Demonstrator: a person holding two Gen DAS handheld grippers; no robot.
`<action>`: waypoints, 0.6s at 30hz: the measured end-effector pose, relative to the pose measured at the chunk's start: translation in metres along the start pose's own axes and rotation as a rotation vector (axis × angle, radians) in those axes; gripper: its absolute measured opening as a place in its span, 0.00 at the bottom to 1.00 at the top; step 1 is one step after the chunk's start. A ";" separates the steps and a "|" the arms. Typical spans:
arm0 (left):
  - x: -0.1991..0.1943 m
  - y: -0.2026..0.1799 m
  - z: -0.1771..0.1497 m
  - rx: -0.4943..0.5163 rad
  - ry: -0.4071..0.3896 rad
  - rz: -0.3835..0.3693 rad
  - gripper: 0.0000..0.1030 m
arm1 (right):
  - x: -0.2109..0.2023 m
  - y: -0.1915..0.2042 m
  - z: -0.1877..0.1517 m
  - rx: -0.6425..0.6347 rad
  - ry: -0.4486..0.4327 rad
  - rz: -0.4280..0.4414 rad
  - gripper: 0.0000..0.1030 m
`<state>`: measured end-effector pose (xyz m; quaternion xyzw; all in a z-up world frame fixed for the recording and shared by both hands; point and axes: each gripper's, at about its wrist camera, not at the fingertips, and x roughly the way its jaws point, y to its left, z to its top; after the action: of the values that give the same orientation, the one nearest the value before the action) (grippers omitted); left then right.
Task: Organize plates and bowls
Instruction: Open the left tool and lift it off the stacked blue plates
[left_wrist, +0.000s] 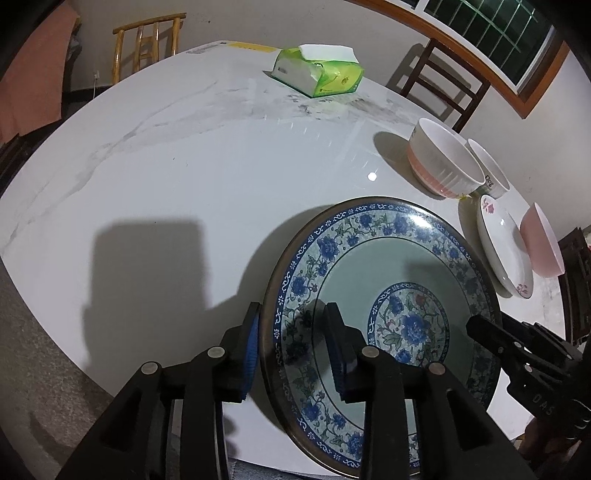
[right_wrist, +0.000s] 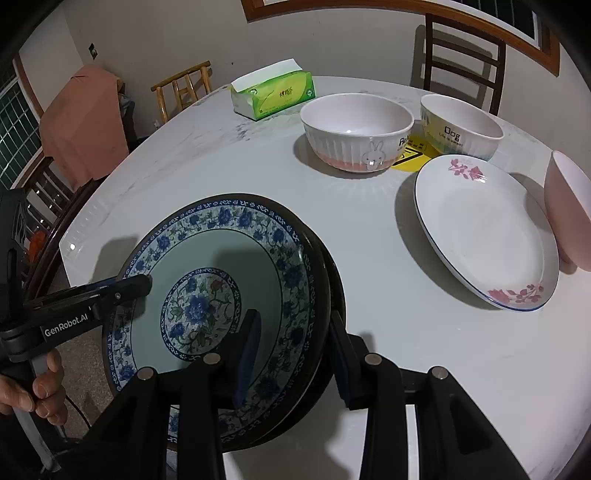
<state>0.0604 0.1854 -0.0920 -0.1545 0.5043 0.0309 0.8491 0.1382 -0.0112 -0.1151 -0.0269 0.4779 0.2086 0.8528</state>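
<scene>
Both tools straddle the blue plate (left_wrist: 384, 325) on the counter (left_wrist: 184, 166): left tool (left_wrist: 291, 332) and right tool (right_wrist: 295, 332) released, pads off its rim.

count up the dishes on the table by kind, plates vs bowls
plates: 2, the blue floral plate and the white plate with pink flowers
bowls: 3, the rabbit bowl, the Dog bowl and the pink bowl
total: 5 dishes
</scene>
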 end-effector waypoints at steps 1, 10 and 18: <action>0.000 -0.001 0.000 0.004 -0.002 0.005 0.29 | -0.001 0.000 0.000 0.002 -0.003 -0.008 0.35; 0.000 -0.004 -0.002 -0.007 -0.020 0.018 0.33 | -0.011 -0.012 -0.002 0.029 -0.037 -0.030 0.38; -0.018 -0.004 -0.001 -0.038 -0.091 0.094 0.45 | -0.030 -0.040 -0.014 0.103 -0.105 -0.049 0.38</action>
<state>0.0515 0.1829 -0.0763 -0.1454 0.4709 0.0874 0.8657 0.1278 -0.0610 -0.1039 0.0164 0.4420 0.1638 0.8818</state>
